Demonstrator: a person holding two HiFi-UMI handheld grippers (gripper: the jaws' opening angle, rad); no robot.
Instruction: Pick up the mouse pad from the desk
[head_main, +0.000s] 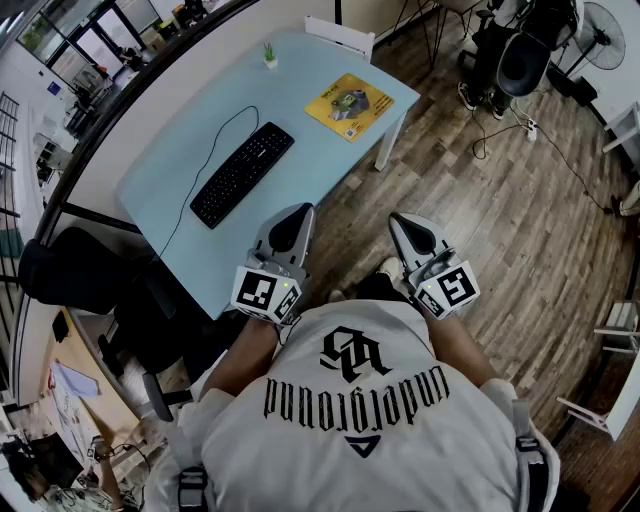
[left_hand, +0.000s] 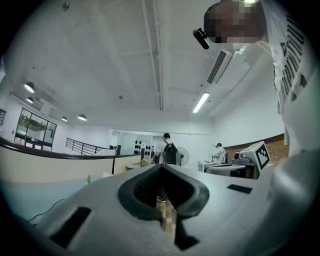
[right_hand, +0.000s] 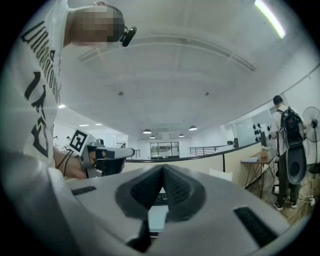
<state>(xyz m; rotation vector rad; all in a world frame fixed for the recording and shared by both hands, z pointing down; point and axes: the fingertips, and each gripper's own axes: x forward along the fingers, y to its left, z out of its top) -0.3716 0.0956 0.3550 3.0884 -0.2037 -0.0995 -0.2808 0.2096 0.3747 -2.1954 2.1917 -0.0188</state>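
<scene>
**Head view, left to right.** The keyboard (head_main: 243, 173) lies aslant on the pale desk (head_main: 170, 150), with a small potted plant (head_main: 270, 55) at the far edge behind it; the left hand-held gripper (head_main: 300, 213) is held level at the desk's near edge, close to the person's torso, its jaws pressed together on nothing; the yellow mouse pad (head_main: 349, 106) lies flat at the desk's far right corner, well apart from both tools; the right hand-held gripper (head_main: 398, 222) hangs level over the wooden floor, its jaws likewise closed and empty. This reads as a resting carry posture; the reach towards the pad has apparently not begun; the pad's place near the corner should let a jaw approach its edge.
</scene>
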